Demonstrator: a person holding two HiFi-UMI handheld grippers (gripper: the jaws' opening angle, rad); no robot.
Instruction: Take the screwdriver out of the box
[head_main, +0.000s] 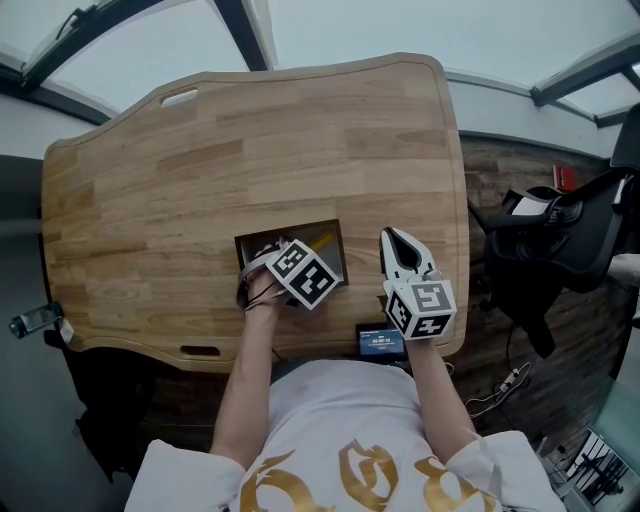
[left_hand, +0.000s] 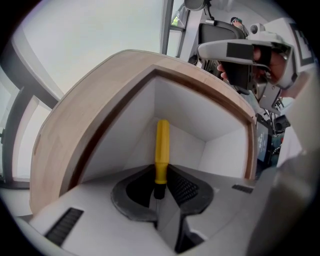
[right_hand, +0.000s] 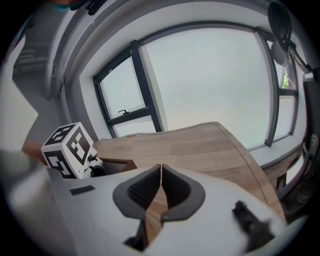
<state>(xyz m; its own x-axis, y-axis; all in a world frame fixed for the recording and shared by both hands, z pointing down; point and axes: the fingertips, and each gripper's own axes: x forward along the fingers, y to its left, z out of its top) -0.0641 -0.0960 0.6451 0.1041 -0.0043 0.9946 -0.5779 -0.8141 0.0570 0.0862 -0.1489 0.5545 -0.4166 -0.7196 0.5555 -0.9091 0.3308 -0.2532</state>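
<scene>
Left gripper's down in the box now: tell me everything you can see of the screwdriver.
The screwdriver has a smooth yellow handle, plastic by its look, ending in a black collar; its shaft is hidden. It sits inside the white-walled box, handle aimed at the far corner, and the left gripper grips its black end.
</scene>
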